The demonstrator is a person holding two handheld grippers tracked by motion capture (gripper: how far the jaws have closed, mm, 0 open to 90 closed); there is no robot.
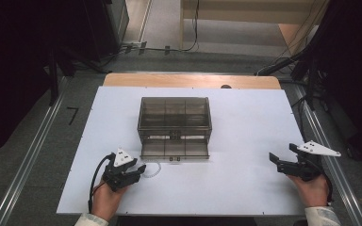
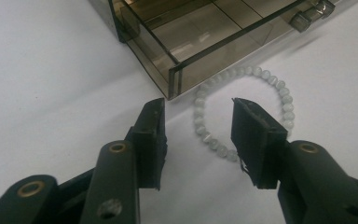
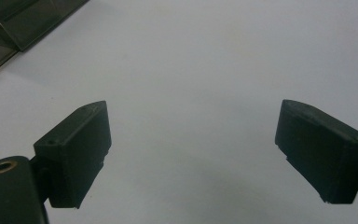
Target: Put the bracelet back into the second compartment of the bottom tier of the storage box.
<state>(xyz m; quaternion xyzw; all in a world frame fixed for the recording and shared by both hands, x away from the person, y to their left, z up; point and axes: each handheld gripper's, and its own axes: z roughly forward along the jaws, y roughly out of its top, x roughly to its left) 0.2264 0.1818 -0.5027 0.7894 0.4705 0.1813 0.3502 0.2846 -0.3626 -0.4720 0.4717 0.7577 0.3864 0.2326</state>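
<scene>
- A white counter [image 1: 245, 188] stands in a dim room, with a smoked clear plastic box [image 1: 174, 115] near its middle; the box's bottom drawer [image 1: 174, 149] is pulled out toward the person.
- A pale bead bracelet [image 2: 242, 112] lies flat on the counter, touching the drawer's front left corner, not yet picked up.
- The left gripper [image 2: 198, 140] hovers just beside that corner, jaws apart and straddling the near arc of the bracelet, holding nothing.
- The right gripper [image 1: 283, 157] waits well right of the box, jaws wide, empty.
- Judging from this, the drawer is ready; grasping the bracelet and placing it inside, then perhaps closing the drawer, remain.
</scene>
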